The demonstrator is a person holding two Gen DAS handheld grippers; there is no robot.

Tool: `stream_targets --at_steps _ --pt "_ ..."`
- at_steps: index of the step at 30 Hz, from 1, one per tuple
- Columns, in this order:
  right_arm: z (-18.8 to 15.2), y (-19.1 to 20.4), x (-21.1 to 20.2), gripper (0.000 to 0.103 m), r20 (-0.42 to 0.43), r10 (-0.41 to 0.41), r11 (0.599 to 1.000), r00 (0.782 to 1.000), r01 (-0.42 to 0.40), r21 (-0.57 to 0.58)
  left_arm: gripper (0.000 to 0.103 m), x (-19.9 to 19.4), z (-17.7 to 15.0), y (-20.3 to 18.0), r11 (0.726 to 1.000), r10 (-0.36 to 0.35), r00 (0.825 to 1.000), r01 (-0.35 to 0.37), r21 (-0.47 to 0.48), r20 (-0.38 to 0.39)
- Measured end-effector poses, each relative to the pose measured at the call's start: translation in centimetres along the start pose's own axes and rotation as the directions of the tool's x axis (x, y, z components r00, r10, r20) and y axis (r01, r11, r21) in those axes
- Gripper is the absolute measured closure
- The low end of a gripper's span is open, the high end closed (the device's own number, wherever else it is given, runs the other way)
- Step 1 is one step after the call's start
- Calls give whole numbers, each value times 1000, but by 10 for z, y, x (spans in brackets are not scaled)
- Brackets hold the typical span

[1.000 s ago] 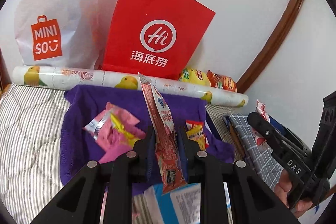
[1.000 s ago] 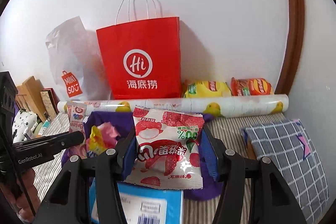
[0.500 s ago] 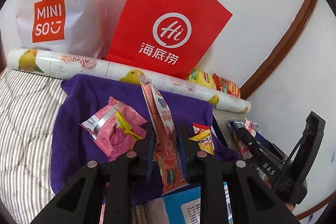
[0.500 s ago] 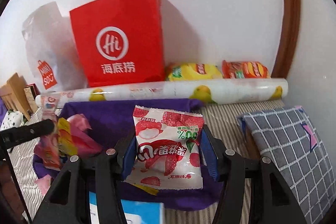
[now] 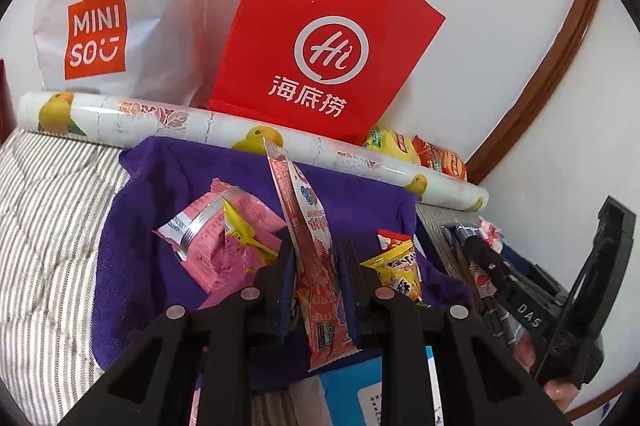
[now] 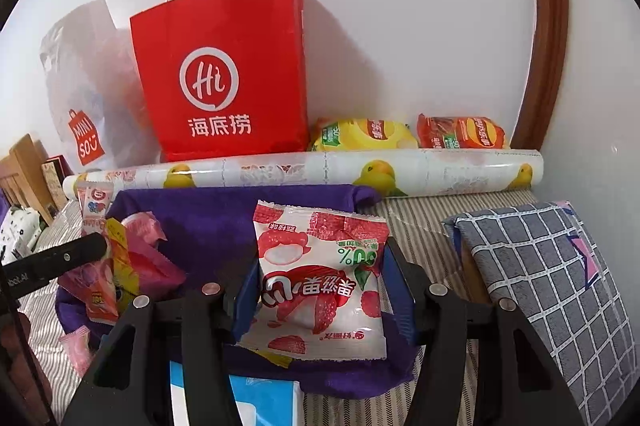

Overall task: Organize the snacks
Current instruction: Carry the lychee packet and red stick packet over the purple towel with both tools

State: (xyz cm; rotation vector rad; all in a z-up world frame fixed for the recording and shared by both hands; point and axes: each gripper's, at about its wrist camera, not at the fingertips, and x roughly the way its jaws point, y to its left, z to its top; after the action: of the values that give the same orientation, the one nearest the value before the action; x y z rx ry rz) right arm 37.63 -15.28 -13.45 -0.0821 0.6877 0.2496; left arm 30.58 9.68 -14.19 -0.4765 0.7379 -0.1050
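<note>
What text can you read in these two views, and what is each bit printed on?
"MINISO": white plastic bag.
"Hi" and "海底捞": red paper bag.
"DAS": right gripper body, seen in the left view.
"...bot.AI", start cut off: left gripper body, seen in the right view.
"0%", upside down: lychee snack pack.
Print on the red stick pack and the other wrappers: too small or blurred.

I see a red paper bag (image 6: 224, 74), purple cloth (image 5: 160, 194), grey checked pillow (image 6: 540, 286), and pink-and-white lychee packet (image 6: 320, 278).
</note>
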Motion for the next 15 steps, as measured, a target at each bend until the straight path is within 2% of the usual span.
stream_targets --at_steps 15 --pt "-7 -3 24 47 -98 -8 1000 995 10 19 82 -1 1 7 999 -21 1000 21 -42 5"
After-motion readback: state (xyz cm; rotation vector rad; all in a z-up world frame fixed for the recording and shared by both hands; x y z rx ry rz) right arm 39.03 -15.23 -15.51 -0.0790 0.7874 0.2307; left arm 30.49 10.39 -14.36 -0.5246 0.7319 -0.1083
